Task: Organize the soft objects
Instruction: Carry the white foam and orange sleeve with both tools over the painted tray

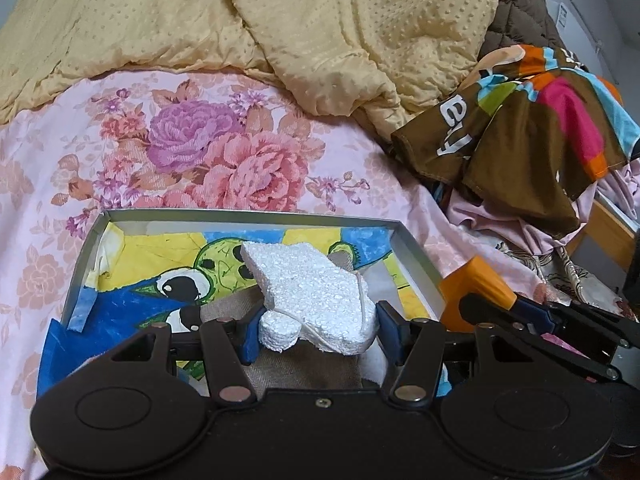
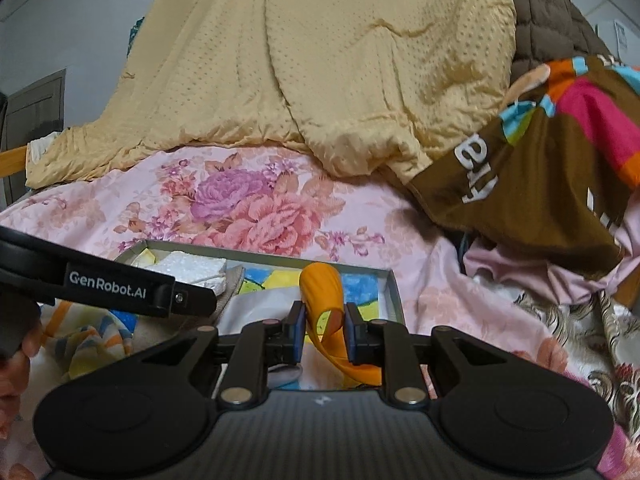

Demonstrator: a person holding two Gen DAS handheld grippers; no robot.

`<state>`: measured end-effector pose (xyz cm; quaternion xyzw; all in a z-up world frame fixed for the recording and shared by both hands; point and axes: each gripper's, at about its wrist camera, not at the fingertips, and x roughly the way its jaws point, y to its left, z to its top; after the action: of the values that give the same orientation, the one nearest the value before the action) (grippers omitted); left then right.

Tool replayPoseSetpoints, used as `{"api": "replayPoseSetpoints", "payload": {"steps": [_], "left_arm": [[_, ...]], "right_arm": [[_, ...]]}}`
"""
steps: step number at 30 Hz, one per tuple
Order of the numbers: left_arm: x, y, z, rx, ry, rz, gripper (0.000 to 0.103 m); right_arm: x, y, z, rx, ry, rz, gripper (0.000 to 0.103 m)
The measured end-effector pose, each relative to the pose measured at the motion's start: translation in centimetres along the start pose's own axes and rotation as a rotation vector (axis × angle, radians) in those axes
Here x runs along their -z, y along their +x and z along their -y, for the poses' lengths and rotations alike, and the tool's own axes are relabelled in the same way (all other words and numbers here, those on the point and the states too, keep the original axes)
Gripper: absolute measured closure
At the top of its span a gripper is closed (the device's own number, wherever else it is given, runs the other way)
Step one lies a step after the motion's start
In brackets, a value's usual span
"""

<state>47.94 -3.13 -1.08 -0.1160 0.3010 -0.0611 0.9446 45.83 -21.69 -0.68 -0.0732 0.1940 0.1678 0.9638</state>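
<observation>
Above the tray rim (image 1: pixel 416 248), left claw (image 1: pixel 316 328) clamps foam (image 1: pixel 312 292), right claw (image 2: pixel 323 330) pinches orange piece (image 2: pixel 322 288).

yellow dotted quilt (image 1: pixel 320 40) heaped on the floral bedsheet (image 1: pixel 200 152), brown quilted blanket (image 1: pixel 524 8) behind

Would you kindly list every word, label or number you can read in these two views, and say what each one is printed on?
"GenRobot.AI": white print on the black arm of the left tongs, seen in the right wrist view.
"ey": large white letters, part of a longer word lost in folds, on the brown multicoloured fabric.
White paper notice on the far wall: too small and blurred to read.
</observation>
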Motion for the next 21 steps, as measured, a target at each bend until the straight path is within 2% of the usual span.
{"api": "replayPoseSetpoints", "payload": {"steps": [12,21], "left_arm": [[0.1,1.5,-0.4,-0.055,-0.006,-0.061,0.044],[0.4,1.6,-1.0,-0.068,-0.007,-0.076,0.042]], "right_arm": [[0.2,0.9,-0.1,-0.037,0.019,-0.073,0.077],[0.3,2.2,1.4,-0.108,0.132,-0.135,0.068]]}}
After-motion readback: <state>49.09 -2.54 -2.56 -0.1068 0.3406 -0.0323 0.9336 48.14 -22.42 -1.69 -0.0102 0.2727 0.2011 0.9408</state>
